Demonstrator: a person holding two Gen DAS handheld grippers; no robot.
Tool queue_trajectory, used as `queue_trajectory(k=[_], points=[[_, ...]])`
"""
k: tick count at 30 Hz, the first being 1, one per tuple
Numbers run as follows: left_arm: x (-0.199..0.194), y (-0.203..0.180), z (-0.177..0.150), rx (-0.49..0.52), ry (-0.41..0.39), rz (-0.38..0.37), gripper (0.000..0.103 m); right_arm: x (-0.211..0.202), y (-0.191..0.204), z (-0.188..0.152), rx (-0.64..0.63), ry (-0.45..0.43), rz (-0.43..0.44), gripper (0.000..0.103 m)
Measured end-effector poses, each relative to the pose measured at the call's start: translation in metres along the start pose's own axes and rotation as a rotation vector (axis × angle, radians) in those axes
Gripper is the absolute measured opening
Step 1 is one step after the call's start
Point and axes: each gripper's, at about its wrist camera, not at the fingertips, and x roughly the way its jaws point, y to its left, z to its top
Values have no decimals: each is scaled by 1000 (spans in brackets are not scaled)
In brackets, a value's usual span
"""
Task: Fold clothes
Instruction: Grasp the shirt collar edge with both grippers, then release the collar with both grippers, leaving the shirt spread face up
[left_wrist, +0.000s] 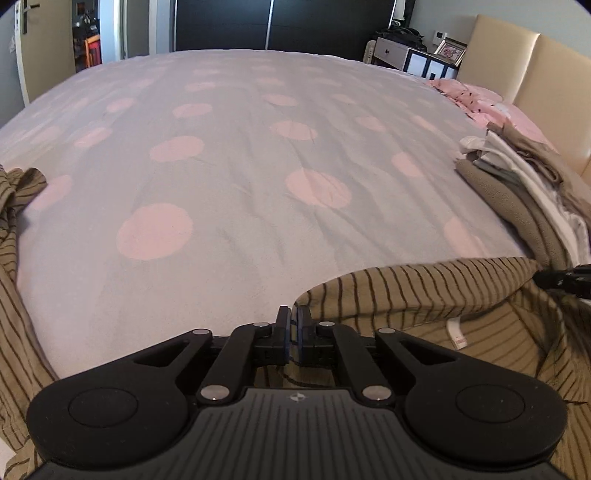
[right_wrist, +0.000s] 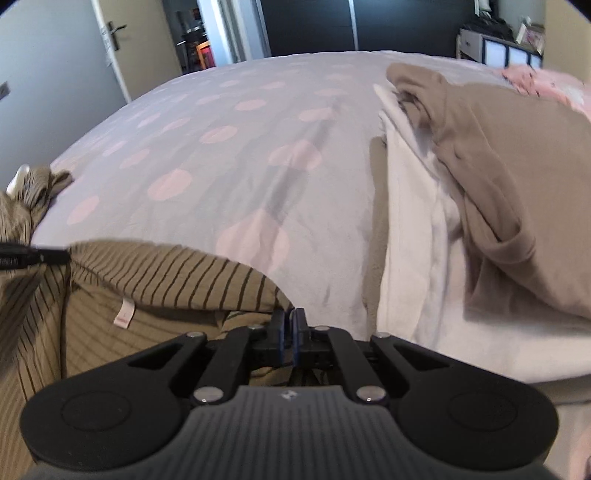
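Both the left gripper (left_wrist: 294, 320) and right gripper (right_wrist: 291, 322) pinch the thin, crinkled olive striped shirt (left_wrist: 413, 291); beside it, soft folded clothes (right_wrist: 461, 206) crowd the polka-dot duvet (left_wrist: 229, 166).

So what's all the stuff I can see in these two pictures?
Striped shirt: one, olive with dark stripes, near edge of the bed, its upper edge pinched at two points.
Duvet cover: one, pale lilac with pink dots, covering the bed.
Pile of clothes: one, beige and white pieces, on the right side of the bed.
Pink bedding: pink, far right by the headboard.
Headboard: one, cream, far right.
Wardrobe: dark, beyond the bed.
Door: one, cream, far left.
Side unit: white, with a picture frame on top, far right corner.
Left tool: black, shut on the shirt's edge.
Right tool: black, shut on the shirt's edge.
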Motion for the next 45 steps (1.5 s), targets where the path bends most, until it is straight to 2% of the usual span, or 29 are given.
queue_trajectory(k=[2, 3, 4, 6, 9, 12, 15, 17, 18, 19, 22, 24, 26, 30, 33, 35, 36, 37, 39, 45], points=[[-3, -3, -3, 30, -9, -1, 6, -5, 1, -1, -2, -17, 5, 7], [-6, -4, -4, 44, -13, -1, 13, -9, 2, -2, -5, -28, 8, 14], [-8, -6, -5, 58, -15, -1, 19, -13, 3, -2, -9, -39, 11, 27], [-11, -9, -7, 91, -17, 12, 21, -24, 7, -3, -23, -72, 7, 41], [-14, -15, -6, 126, -10, 25, 21, -37, 19, -4, -67, -103, -32, 42], [-12, -21, -4, 146, 0, 50, 22, -33, 39, -7, -157, -60, -28, 42], [-5, -27, -1, 150, 20, 99, 22, -14, 54, -10, -198, -11, -79, 41], [-2, -27, 0, 149, 26, 109, 8, -3, 58, -13, -198, 22, -114, 30], [-3, -27, 0, 148, 24, 117, 1, 2, 58, -14, -197, 38, -132, 10], [-5, -25, 0, 136, 17, 118, 1, 0, 56, -15, -183, 36, -127, 3], [-14, -18, -1, 116, -16, 132, 0, -14, 43, -16, -148, -1, -89, 2], [-18, -14, -1, 107, -28, 114, 0, -26, 30, -14, -109, -19, -46, 2], [-18, -17, 1, 100, -25, 110, 0, -28, 23, -12, -73, -28, -45, 2], [-15, -23, 3, 76, -47, 114, 0, -28, 13, -9, 1, -39, -46, 2], [-10, -18, 5, 2, -35, 95, 2, -18, 11, -8, 62, -28, -40, 3], [-9, -17, 5, -10, -21, 101, 12, -20, 13, -10, 66, -39, -44, 10], [-11, -17, 4, -7, -19, 102, 22, -22, 15, -10, 67, -45, -46, 17], [-15, -17, 3, -5, -23, 98, 32, -23, 16, -11, 68, -50, -48, 30], [-26, -18, 1, 5, -40, 96, 41, -26, 18, -12, 70, -62, -53, 41], [-81, -11, -9, 63, -71, 113, 42, -73, 14, -17, 28, -94, -81, 41]])
